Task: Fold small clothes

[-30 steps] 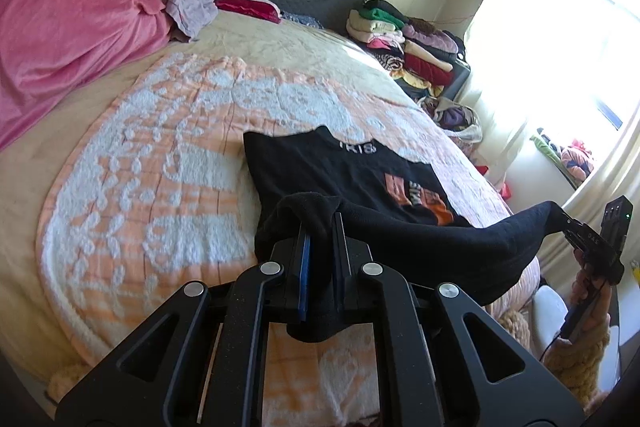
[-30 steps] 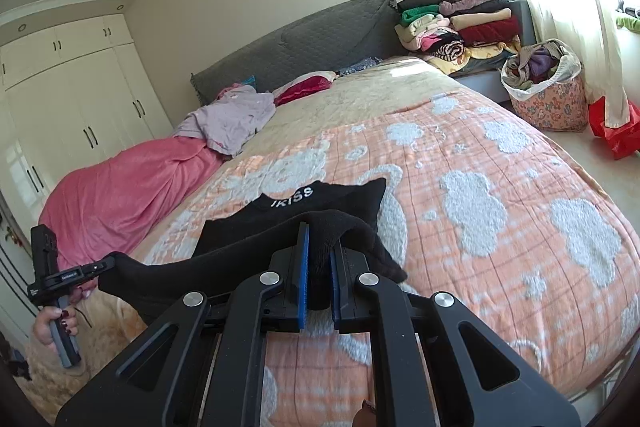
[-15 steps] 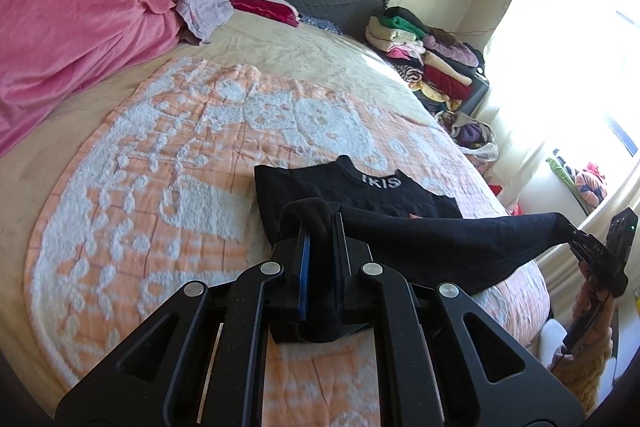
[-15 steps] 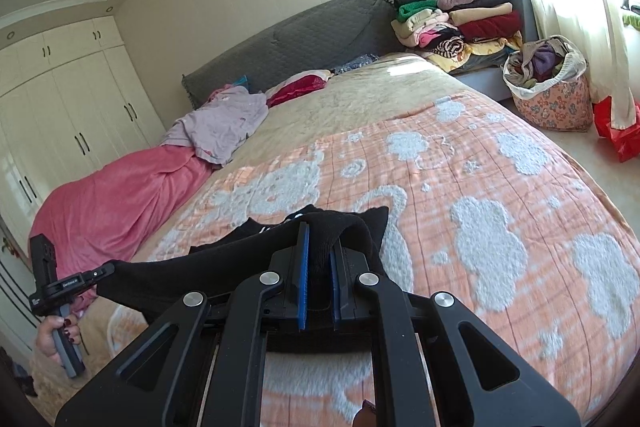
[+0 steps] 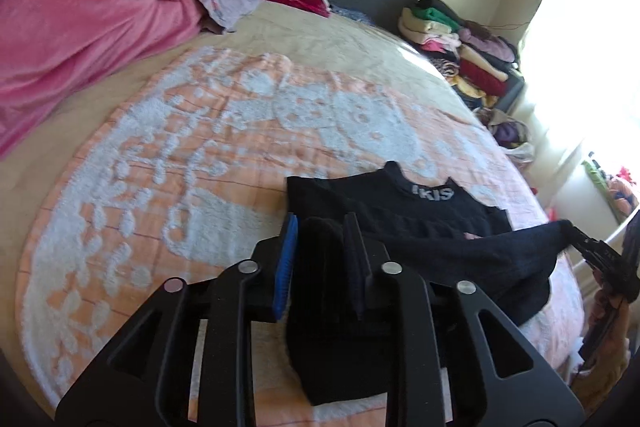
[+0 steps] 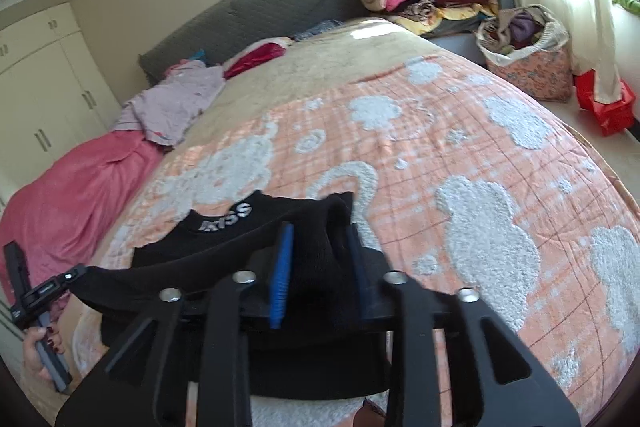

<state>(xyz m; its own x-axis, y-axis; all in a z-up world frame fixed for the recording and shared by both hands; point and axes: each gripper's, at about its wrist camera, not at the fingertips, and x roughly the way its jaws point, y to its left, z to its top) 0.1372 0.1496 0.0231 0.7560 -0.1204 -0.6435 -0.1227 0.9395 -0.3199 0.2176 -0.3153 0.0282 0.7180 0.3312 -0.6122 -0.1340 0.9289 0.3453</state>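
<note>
Black top [image 5: 392,211] — on the bed [image 5: 208,131], hem folded up toward the collar. Left gripper [image 5: 320,259] and right gripper [image 6: 320,267]: fingers just parting, cloth loose between them. Fold being released — next, back both clear.

black top [image 5: 352,203] on peach-and-white patterned blanket [image 5: 200,155]

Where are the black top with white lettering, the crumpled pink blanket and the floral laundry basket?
Black top with white lettering [image 6: 224,223]: right wrist view, on the lettered collar.
Crumpled pink blanket [image 5: 80,19]: left wrist view, on its bunched middle.
Floral laundry basket [image 6: 536,73]: right wrist view, on its patterned front wall.
</note>
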